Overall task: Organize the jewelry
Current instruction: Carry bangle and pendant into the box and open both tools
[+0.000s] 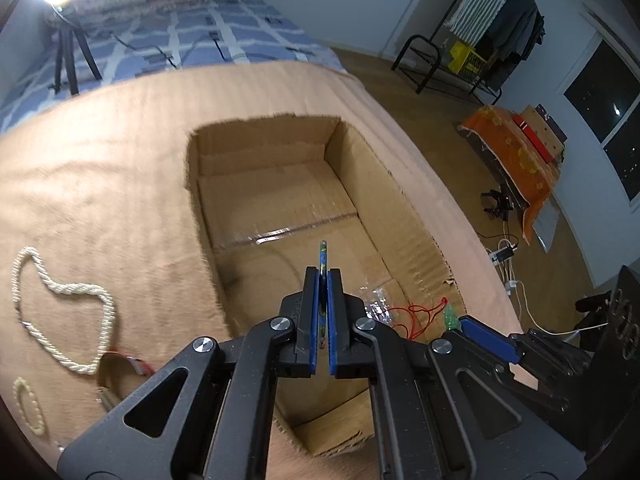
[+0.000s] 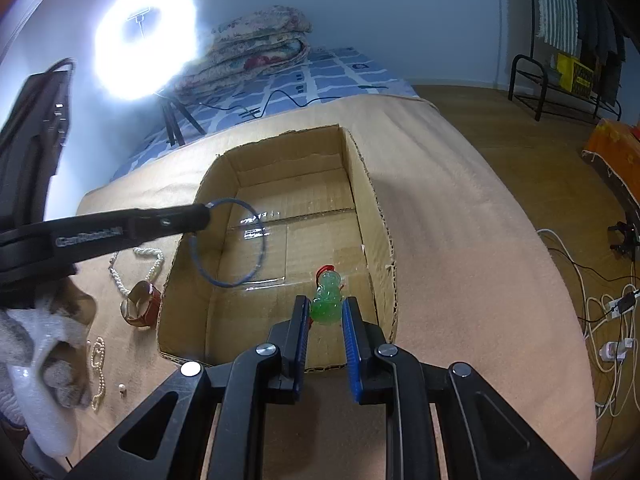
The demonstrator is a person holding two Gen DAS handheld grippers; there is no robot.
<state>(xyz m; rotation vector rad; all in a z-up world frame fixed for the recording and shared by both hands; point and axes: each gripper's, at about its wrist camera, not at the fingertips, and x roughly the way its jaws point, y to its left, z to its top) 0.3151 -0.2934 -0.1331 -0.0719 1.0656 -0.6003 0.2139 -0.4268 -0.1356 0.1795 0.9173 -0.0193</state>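
Note:
An open cardboard box (image 1: 404, 204) (image 2: 374, 216) sits on a tan blanket. My left gripper (image 1: 322, 276) (image 2: 200, 212) is shut on a thin blue bangle (image 1: 322, 258) (image 2: 260, 236), held edge-on above the box. My right gripper (image 2: 326, 308) (image 1: 480, 328) holds a green pendant (image 2: 328, 298) (image 1: 450, 316) on a red cord (image 1: 412, 320) between its fingers, low over the box's near right corner. A pearl rope necklace (image 1: 68, 292) (image 2: 150, 260) and a small pearl bracelet (image 1: 26, 410) (image 2: 97, 372) lie on the blanket left of the box.
A brown leather watch (image 2: 142, 308) lies by the box's left wall. A ring light on a tripod (image 2: 144, 36) and folded quilts (image 2: 256, 52) stand behind. A clear bag (image 1: 376, 300) lies in the box. The blanket's edge drops to the wooden floor (image 2: 520, 152) at the right.

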